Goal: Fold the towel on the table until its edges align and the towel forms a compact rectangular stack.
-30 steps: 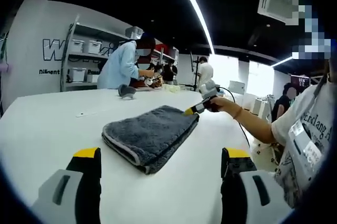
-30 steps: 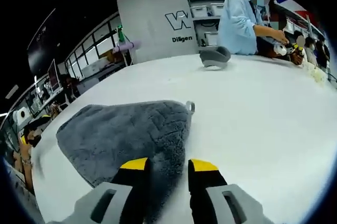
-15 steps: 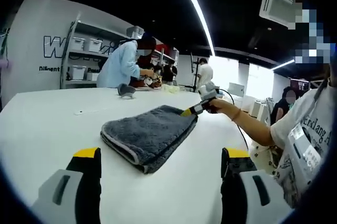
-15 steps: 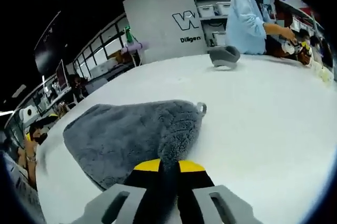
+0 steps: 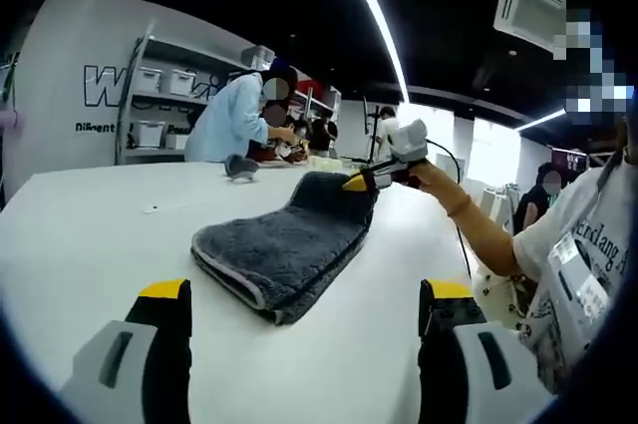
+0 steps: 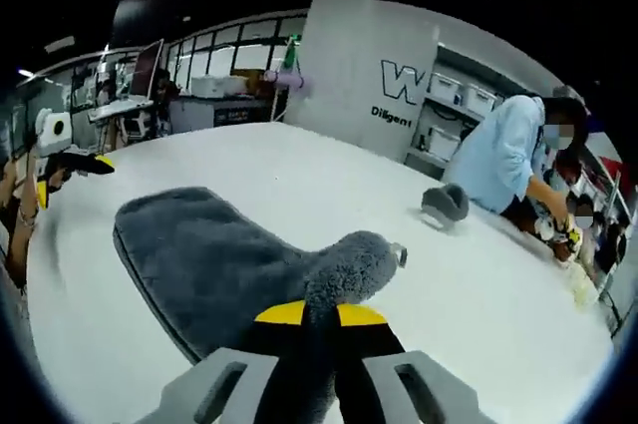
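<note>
Towel corner pinched and lifted, fold step in hand

Left gripper view: the left gripper [image 5: 304,309] is held open, off the gray towel [image 5: 279,254] on the table [image 5: 80,244]. Right gripper view: the right gripper [image 6: 319,314] is clamped on a corner; carrying it across to the opposite edge is probably needed next.

A white wall panel [image 6: 374,65] at the back of the room carries a large dark outlined "W" with a smaller line under it that begins "Diligen"; in the left gripper view the same panel [image 5: 60,75] shows the "W" and a small line too blurred to spell out, and the shelves cut off whatever follows. The person's white T-shirt [image 5: 588,254] bears dark lettering that reads roughly "enclang", with the first letters hidden and the rest running out of sight. A tag on that shirt has print too small to read.
</note>
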Demonstrator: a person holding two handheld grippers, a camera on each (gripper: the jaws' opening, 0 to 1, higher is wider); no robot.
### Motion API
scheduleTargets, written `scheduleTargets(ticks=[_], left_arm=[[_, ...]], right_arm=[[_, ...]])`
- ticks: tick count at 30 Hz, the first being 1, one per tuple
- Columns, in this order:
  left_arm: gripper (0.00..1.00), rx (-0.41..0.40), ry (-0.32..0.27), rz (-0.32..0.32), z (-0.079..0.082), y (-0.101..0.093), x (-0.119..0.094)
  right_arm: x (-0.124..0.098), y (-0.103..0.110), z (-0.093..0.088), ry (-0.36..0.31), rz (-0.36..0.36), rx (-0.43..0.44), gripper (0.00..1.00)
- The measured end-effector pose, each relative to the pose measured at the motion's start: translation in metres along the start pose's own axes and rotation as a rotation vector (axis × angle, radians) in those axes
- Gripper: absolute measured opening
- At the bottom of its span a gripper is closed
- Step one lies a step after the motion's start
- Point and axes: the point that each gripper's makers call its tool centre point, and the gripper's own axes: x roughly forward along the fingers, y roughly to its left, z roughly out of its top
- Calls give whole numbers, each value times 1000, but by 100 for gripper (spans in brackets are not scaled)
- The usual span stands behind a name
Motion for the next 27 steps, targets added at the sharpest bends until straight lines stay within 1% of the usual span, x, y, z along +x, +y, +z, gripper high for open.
scheduleTargets(ticks=[1, 4, 6, 7, 9, 12, 13, 15, 17, 22, 25, 27], left_arm=[[99, 0, 1, -1, 0, 0, 0], [99, -2, 0, -4, -1, -1, 0], [99, -2, 4, -5, -2, -1, 0], [99, -1, 6, -6, -2, -2, 0], [99, -1, 10, -6, -4, -2, 1], [99, -15, 8, -24, -4, -5, 1], [99, -25, 3, -39, -4, -7, 1], [99, -37, -3, -62, -4, -11, 2], [99, -36, 1, -64, -5, -12, 2], [99, 4, 53, -3, -14, -4, 3], [99, 4, 59, 5, -14, -2, 3], [99, -4, 53, -3, -13, -3, 2]], right_arm=[[0, 6, 9, -16, 10, -11, 8], [2, 19, 27, -28, 5, -85, 8], [4, 28, 37, -39, 16, -115, 8], [7, 38, 45, -55, 39, -132, 8], [10, 50, 54, -74, 75, -148, 8], [15, 79, 68, -114, 175, -148, 8], [18, 86, 71, -122, 199, -143, 8], [24, 98, 75, -113, 212, -172, 8], [31, 106, 77, -103, 214, -204, 8], [43, 135, 86, -102, 266, -261, 8], [48, 145, 94, -100, 271, -298, 8], [53, 152, 99, -99, 275, -315, 8]])
